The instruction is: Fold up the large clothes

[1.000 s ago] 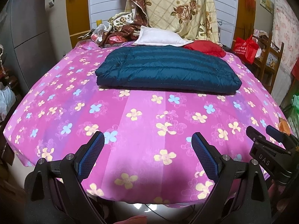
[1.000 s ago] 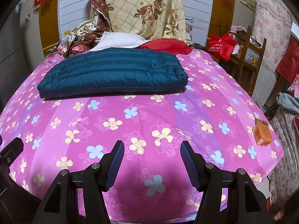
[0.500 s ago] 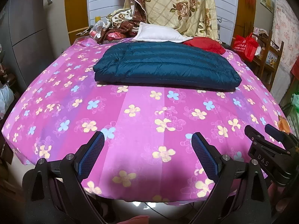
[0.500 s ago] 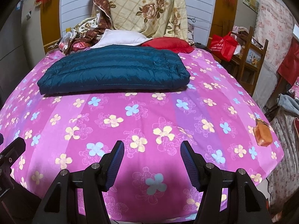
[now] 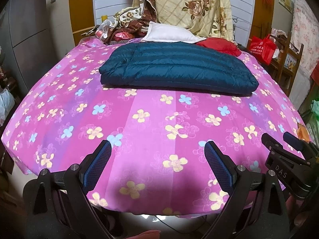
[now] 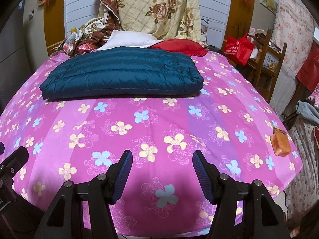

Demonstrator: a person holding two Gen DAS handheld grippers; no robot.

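Jacket [image 5: 175, 69]: teal quilted down, folded, on bed [image 5: 151, 131] toward 12 o'clock. Probably light, puffy, slippery; pinch near hem corners. Left tongs [image 5: 157, 165] and right tongs [image 6: 160, 176]: wide, empty, well short.

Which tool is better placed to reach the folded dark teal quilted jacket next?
Neither clearly. The dark teal quilted jacket lies far across the pink floral bedsheet. The left tool and the right tool are both open, empty and at the near edge.
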